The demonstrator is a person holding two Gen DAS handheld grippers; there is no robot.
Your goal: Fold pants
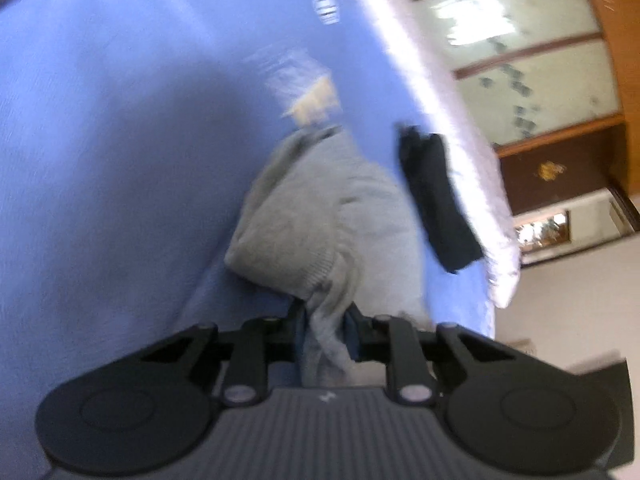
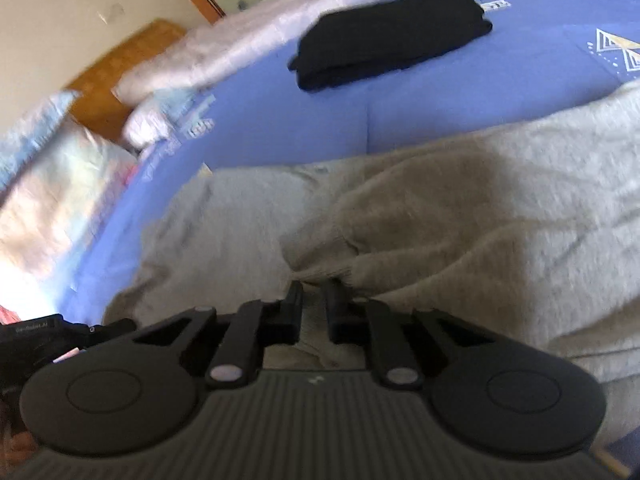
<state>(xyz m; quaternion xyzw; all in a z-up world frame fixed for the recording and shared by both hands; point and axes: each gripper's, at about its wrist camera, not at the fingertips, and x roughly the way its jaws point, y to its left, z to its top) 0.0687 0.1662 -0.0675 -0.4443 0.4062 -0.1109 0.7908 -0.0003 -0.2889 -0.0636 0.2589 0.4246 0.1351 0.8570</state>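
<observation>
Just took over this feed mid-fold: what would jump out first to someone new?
The grey pants sprawl rumpled across the blue bedsheet, filling the foreground. Both grippers are pinched on them: the left gripper holds a bunched cuff, the right gripper a ribbed edge. A folded black garment lies farther back on the sheet, near the pale quilt.

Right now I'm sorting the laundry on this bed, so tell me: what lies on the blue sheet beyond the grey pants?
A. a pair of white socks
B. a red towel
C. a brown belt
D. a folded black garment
D: a folded black garment lies on the blue sheet beyond the grey pants.
</observation>
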